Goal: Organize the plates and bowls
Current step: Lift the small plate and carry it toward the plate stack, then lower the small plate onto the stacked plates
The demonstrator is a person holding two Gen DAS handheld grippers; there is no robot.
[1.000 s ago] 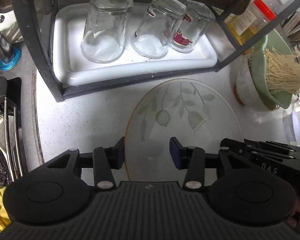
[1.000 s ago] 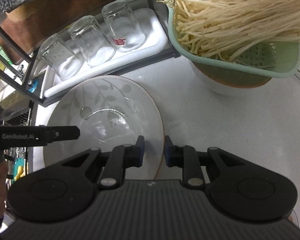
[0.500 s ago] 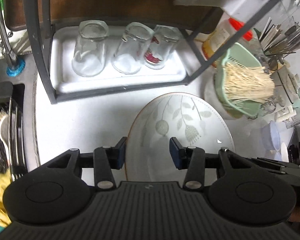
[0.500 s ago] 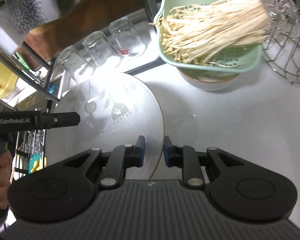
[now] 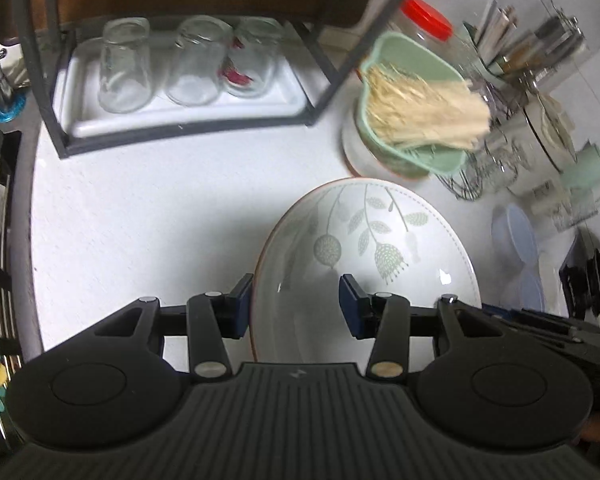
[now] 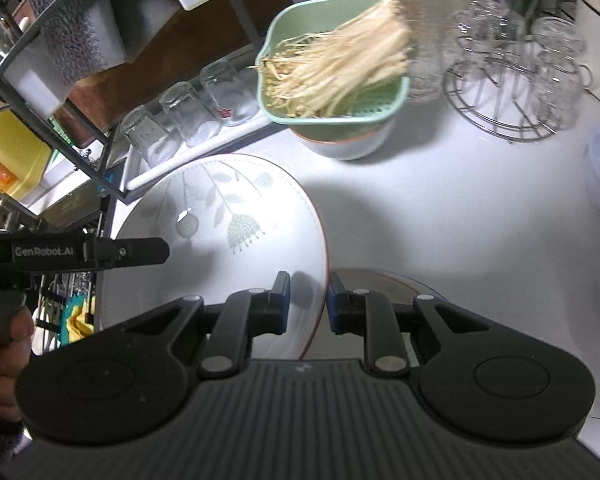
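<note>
Glazed ceramic plate (image 5: 364, 264), round, leaf-printed, brown-rimmed, lifted above the white speckled worktop (image 5: 140, 208), near its middle, in front of the green colander (image 5: 416, 120) of enoki mushrooms. Right gripper (image 6: 307, 304) clenched on the plate's right rim, jaws nearly together. Left gripper (image 5: 296, 304) set astride the left rim, jaws half parted; pads pressing or not, cannot tell. Probably heavy, stiff, slick and breakable: best pinched at opposite rims and kept level. Upturned glass tumblers (image 5: 184, 64) on a white tray by the far edge.

White counter (image 5: 148, 216), glass rack (image 6: 512, 92)
</note>
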